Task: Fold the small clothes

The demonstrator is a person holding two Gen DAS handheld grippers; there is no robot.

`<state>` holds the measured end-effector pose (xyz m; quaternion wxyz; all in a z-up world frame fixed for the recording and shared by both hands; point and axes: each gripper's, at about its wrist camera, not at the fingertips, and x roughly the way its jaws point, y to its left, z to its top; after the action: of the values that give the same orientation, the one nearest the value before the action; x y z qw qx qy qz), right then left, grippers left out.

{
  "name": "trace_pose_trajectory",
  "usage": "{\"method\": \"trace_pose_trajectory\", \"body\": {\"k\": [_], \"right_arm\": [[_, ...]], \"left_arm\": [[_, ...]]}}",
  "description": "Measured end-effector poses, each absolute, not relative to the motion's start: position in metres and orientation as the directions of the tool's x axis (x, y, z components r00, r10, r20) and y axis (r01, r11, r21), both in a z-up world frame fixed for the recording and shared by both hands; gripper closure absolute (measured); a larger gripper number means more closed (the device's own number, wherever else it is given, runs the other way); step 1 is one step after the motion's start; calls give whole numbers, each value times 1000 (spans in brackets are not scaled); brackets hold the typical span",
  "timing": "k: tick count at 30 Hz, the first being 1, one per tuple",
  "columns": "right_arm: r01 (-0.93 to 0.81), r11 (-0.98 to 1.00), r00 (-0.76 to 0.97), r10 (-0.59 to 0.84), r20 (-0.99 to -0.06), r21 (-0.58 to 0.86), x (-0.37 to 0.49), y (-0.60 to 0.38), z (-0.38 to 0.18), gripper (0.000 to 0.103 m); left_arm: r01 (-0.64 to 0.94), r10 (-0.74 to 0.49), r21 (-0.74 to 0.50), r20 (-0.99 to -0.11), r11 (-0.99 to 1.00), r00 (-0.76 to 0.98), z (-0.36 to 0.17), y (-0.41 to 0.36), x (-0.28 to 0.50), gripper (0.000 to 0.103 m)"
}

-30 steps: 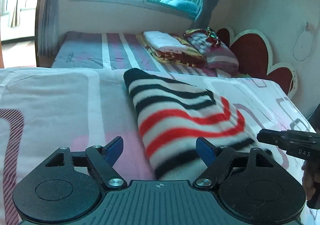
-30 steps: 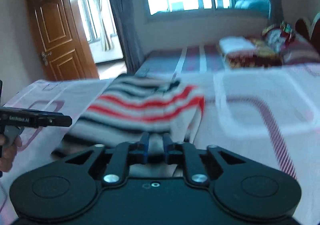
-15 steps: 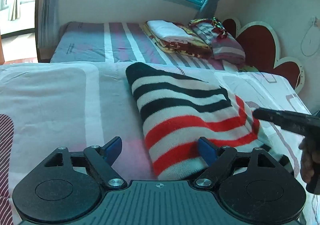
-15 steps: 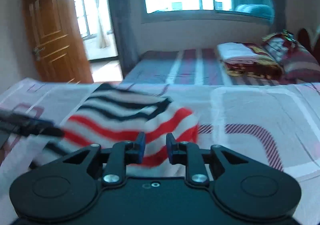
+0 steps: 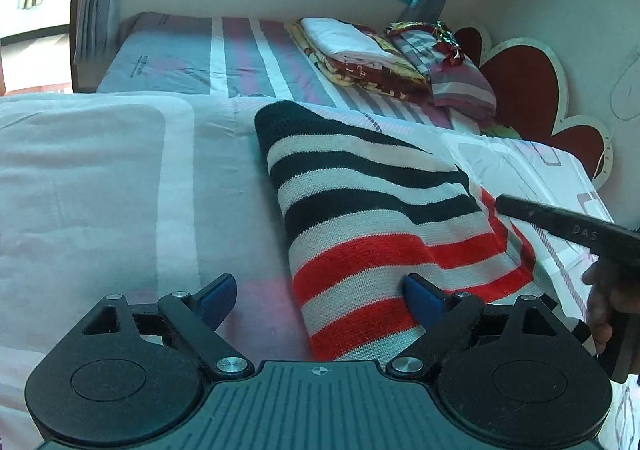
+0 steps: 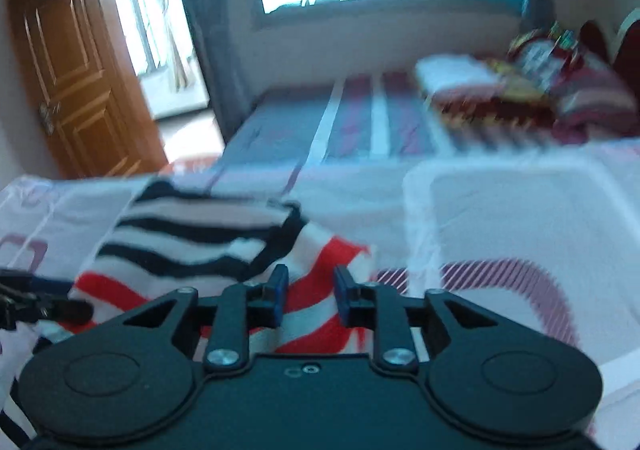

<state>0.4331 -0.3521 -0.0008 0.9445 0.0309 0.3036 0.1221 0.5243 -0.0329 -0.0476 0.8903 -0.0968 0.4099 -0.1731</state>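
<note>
While 1 striped sweater lies folded on the bed, 2 grippers' fingers gape empty, just opening.

left tool: tilted downward, jaws spread wide, just been opening, pads pressing on nothing | right tool: tilted downward, jaws narrowly parted, just been opening, gripping nothing | hand: holds right tool's handle, right of left tool

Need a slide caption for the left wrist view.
Open left gripper over a folded striped sweater on the bed.
</note>
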Motion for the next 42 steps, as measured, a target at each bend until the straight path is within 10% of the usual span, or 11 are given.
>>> {"method": "trace_pose_trajectory", "body": {"k": [13, 20, 23, 42], "right_arm": [[-165, 929, 726, 342, -597, 332, 403, -386, 6, 50], [-71, 758, 603, 551, -577, 649, 398, -431, -4, 35], [-26, 679, 575, 611, -544, 734, 396, -447, -13, 27], [-148, 699, 365, 697, -618, 700, 446, -390, -35, 30]], "left_arm": [[273, -358, -235, -690, 933, 629, -29, -36, 506, 13], [255, -645, -607, -602, 753, 472, -46, 4, 511, 13], [235, -703, -679, -577, 696, 416, -58, 12, 514, 32], [207, -694, -676, -607, 707, 387, -82, -16, 543, 32]]}}
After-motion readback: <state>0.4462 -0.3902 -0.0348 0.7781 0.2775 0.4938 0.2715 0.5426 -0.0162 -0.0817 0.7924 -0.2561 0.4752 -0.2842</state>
